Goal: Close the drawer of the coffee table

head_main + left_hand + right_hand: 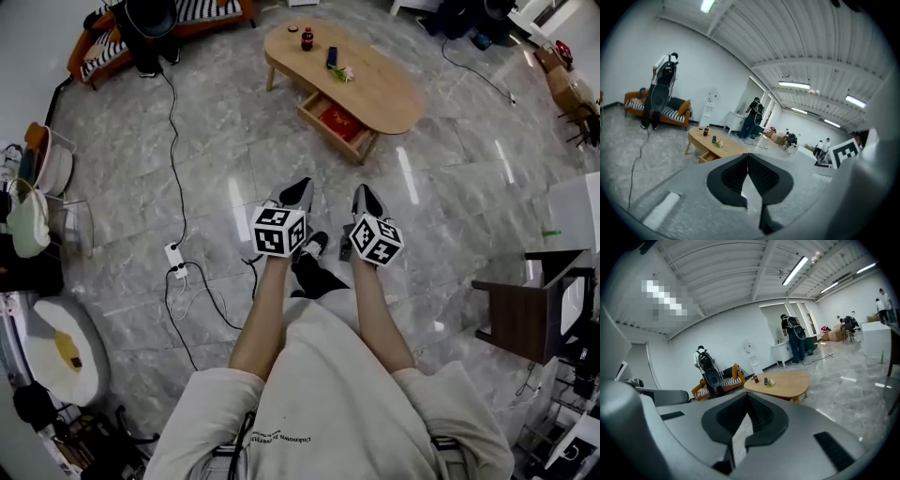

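The tan coffee table (384,89) has a drawer (339,123) showing red inside.

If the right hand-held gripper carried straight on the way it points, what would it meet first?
Nothing close: only bare floor lies ahead of the right hand-held gripper. Farther on, its line runs toward the coffee table near its open drawer. Height is unclear, so it might pass over the table.

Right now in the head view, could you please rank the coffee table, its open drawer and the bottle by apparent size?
Largest: coffee table.
Then: open drawer.
Smallest: bottle, clearly, though it stands slightly farther from the camera.
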